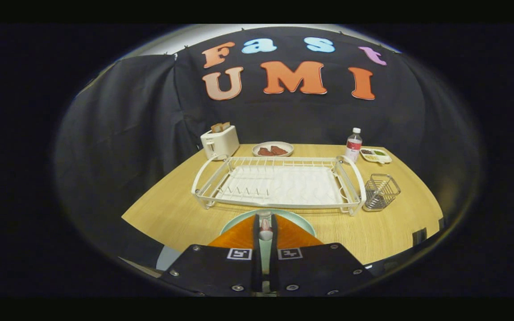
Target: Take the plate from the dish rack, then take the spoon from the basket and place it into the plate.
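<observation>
The jaws are closed on the spoon (265, 226), holding it just over the pale green plate (299, 221) at the desk's (172, 209) near edge, ready for release, with the emptied dish rack (279, 183) and basket (381, 191) beyond.

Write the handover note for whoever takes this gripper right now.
Gripper: fingers nearly closed on the spoon, held over the plate.
Plate: pale green, on the table in front of the dish rack, which holds no dishes.
Basket: wire, right of the rack, looks empty.
Done: plate out of the rack, spoon out of the basket.
Left: lower the spoon into the plate and release it.
</observation>
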Demonstrator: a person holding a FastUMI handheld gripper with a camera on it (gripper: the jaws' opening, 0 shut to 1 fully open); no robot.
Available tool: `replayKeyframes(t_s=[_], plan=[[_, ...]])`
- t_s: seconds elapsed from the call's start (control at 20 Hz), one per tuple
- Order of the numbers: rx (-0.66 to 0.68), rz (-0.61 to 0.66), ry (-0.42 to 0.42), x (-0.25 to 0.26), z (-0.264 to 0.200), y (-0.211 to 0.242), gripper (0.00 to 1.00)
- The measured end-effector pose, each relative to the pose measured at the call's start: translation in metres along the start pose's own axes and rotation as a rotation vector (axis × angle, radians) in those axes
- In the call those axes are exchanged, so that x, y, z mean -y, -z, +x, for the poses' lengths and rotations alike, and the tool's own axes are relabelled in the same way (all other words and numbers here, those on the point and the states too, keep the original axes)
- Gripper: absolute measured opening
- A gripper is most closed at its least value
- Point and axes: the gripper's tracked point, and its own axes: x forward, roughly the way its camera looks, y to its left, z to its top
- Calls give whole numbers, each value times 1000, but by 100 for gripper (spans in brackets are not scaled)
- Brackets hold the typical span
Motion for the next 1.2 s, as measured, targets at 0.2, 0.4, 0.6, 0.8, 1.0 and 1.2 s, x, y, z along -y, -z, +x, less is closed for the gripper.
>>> replayKeyframes(t_s=[0.2, 0.4, 0.6, 0.8, 1.0, 1.2], plan=[[-56, -18, -7, 0, 14, 24, 7], [-50, -86, -30, -4, 21, 30, 7], [-66, -87, -52, -2, 30, 33, 9], [-148, -86, -17, 9, 35, 53, 12], [-168, -92, 7, 16, 32, 60, 18], [-163, -50, 33, 30, 28, 48, 37]])
